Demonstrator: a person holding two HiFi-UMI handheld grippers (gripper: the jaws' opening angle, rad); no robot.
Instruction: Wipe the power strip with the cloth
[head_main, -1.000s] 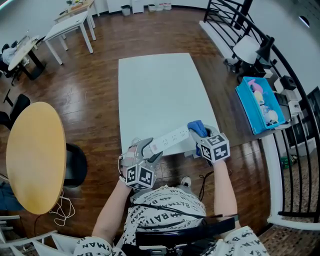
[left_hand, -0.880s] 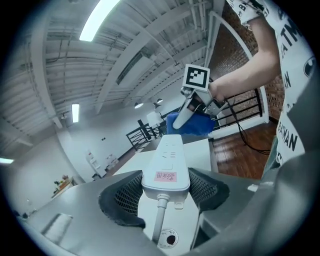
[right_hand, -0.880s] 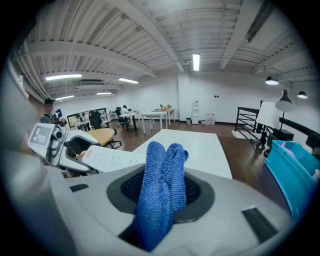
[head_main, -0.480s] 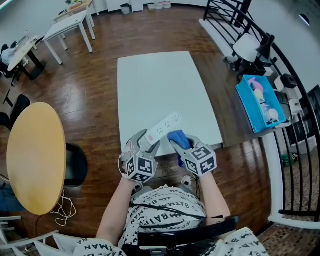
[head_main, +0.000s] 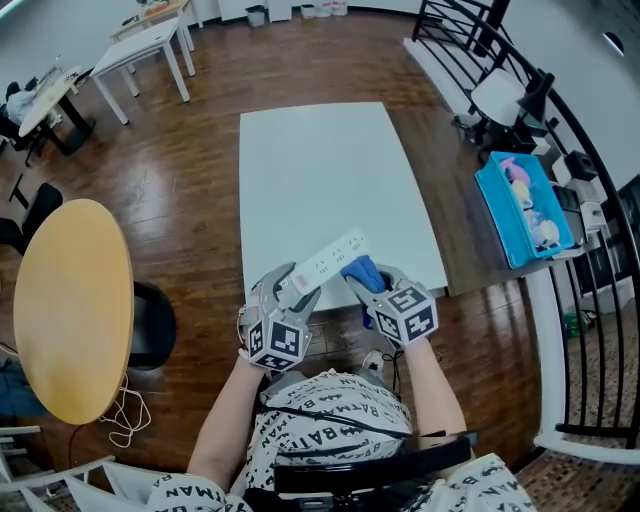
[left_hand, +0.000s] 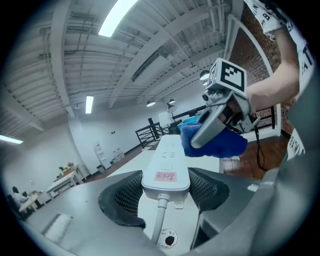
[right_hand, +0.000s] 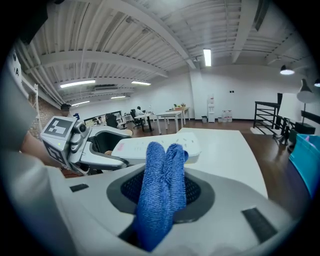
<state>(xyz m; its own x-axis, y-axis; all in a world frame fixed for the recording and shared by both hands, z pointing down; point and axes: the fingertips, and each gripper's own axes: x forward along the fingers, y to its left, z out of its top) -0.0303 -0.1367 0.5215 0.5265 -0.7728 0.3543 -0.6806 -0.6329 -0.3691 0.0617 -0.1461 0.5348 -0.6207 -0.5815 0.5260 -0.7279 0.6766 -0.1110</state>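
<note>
A white power strip (head_main: 325, 265) hangs above the near edge of the white table (head_main: 320, 180), tilted up to the right. My left gripper (head_main: 290, 290) is shut on its cord end (left_hand: 166, 176), and the cord runs down between the jaws. My right gripper (head_main: 365, 283) is shut on a folded blue cloth (right_hand: 161, 192). The cloth (head_main: 361, 272) presses against the strip's right side (left_hand: 212, 140) about halfway along. In the right gripper view the strip (right_hand: 155, 144) lies just behind the cloth's tip.
A round yellow table (head_main: 70, 310) stands on the left. A blue bin (head_main: 520, 210) with items sits on a bench at the right, beside a black railing (head_main: 590, 200). White desks (head_main: 140, 45) stand at the far left on the wood floor.
The cloth slid from the strip's far end back toward me along the strip. Both grippers drew nearer to my body, and the strip tilted up more steeply.
</note>
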